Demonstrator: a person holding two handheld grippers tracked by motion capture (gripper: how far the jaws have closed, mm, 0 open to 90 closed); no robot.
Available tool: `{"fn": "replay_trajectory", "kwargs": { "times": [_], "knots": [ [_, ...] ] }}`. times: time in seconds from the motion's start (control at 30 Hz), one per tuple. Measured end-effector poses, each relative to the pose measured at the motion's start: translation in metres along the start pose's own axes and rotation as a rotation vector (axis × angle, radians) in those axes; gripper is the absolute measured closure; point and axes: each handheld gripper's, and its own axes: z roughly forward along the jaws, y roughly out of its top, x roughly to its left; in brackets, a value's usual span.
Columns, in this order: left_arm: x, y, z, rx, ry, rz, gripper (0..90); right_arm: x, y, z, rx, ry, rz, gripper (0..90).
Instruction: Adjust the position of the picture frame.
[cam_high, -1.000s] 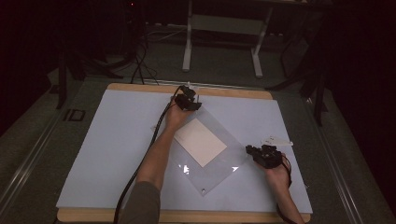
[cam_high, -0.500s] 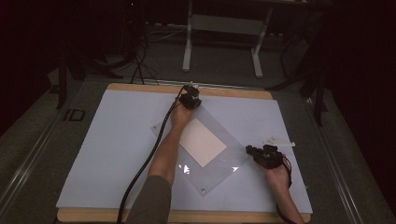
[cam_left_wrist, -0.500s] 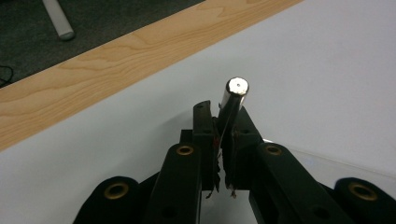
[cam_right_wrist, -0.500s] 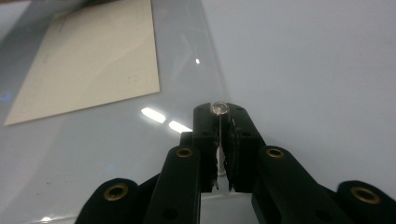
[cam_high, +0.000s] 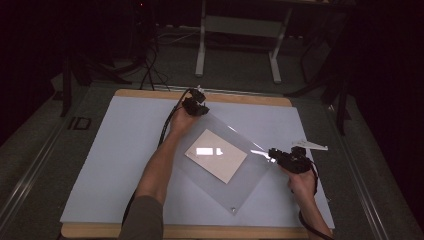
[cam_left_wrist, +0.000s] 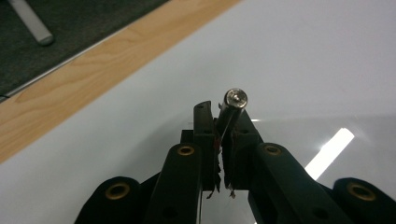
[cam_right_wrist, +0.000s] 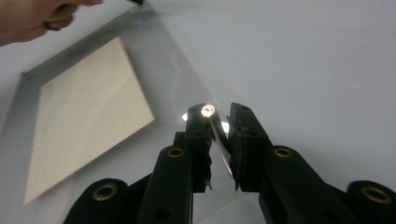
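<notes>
1. Looking down from the high view, I take the clear acrylic sheet (cam_high: 235, 165) as my landmark; it lies turned like a diamond over the white mat (cam_high: 115, 160) that covers the desk (cam_high: 150, 95); its far corner looks lifted off the mat.
2. My left tool (cam_high: 199, 102) sits at the sheet's far corner; in the left gripper view the left tool (cam_left_wrist: 223, 135) has its jaws pressed together on the sheet's thin edge, just below the silver corner screw (cam_left_wrist: 235, 98), which stands above the fingertips; these jaws have just closed on that corner.
3. My right tool (cam_high: 274, 154) is at the sheet's right corner; in the right gripper view the right tool (cam_right_wrist: 218, 126) has the sheet's edge between its jaws, with a gap showing on either side of the edge; the jaws have just been opening, so they no longer pinch the sheet; a shiny screw (cam_right_wrist: 208, 110) sits against the left fingertip there.
4. A cream paper card (cam_high: 216, 155) lies under the middle of the sheet, square to its edges; a bright ceiling-light reflection falls on the sheet over the card.
5. Another small screw (cam_high: 232, 210) marks the sheet's near corner, close to the desk's wooden front edge.
6. A small white slip (cam_high: 312, 145) lies on the mat just beyond the right tool, outside the sheet.
</notes>
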Motion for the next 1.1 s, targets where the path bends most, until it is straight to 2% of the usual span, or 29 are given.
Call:
{"fn": "replay_trajectory", "kwargs": {
  "times": [0.23,0.4,0.47,0.57,0.7,0.73,0.87,0.9,0.93,1.0,1.07,1.1],
  "knots": [
    [0.013,-0.03,-0.032,0.012,-0.087,0.011,85.1,-0.001,0.023,0.002,0.012,0.014,-0.016,78.7],
    [0.022,-0.055,-0.062,0.002,-0.129,0.008,84.9,-0.001,0.045,0.013,0.002,0.049,-0.009,78.4],
    [0.023,-0.068,-0.077,0.017,-0.14,0.015,84.9,0.0,0.053,0.02,0.005,0.062,-0.007,78.6],
    [0.023,-0.087,-0.096,0.017,-0.134,-0.001,84.9,0.003,0.062,0.033,0.018,0.081,-0.004,78.6],
    [0.022,-0.115,-0.109,0.017,-0.104,-0.054,84.8,0.01,0.072,0.054,0.041,0.109,-0.025,78.5],
    [0.022,-0.12,-0.11,0.015,-0.1,-0.063,84.8,0.011,0.073,0.061,0.054,0.123,-0.026,78.4],
    [0.021,-0.143,-0.103,0.028,-0.077,-0.104,84.8,0.014,0.07,0.081,0.072,0.119,-0.045,78.4],
    [0.02,-0.148,-0.102,-0.003,-0.07,-0.125,84.8,0.015,0.067,0.085,0.074,0.116,-0.051,79.0],
    [0.019,-0.148,-0.101,-0.012,-0.055,-0.119,84.4,0.014,0.062,0.092,0.088,0.087,-0.055,79.6],
    [0.012,-0.145,-0.1,0.004,-0.004,-0.08,84.6,0.006,0.051,0.1,0.097,0.088,-0.009,79.2],
    [0.012,-0.144,-0.1,0.002,-0.004,-0.087,84.7,0.001,0.045,0.1,0.057,0.122,0.041,78.4],
    [0.013,-0.144,-0.1,0.001,-0.01,-0.092,84.7,0.003,0.045,0.1,0.054,0.106,0.026,78.8]
  ]
}}
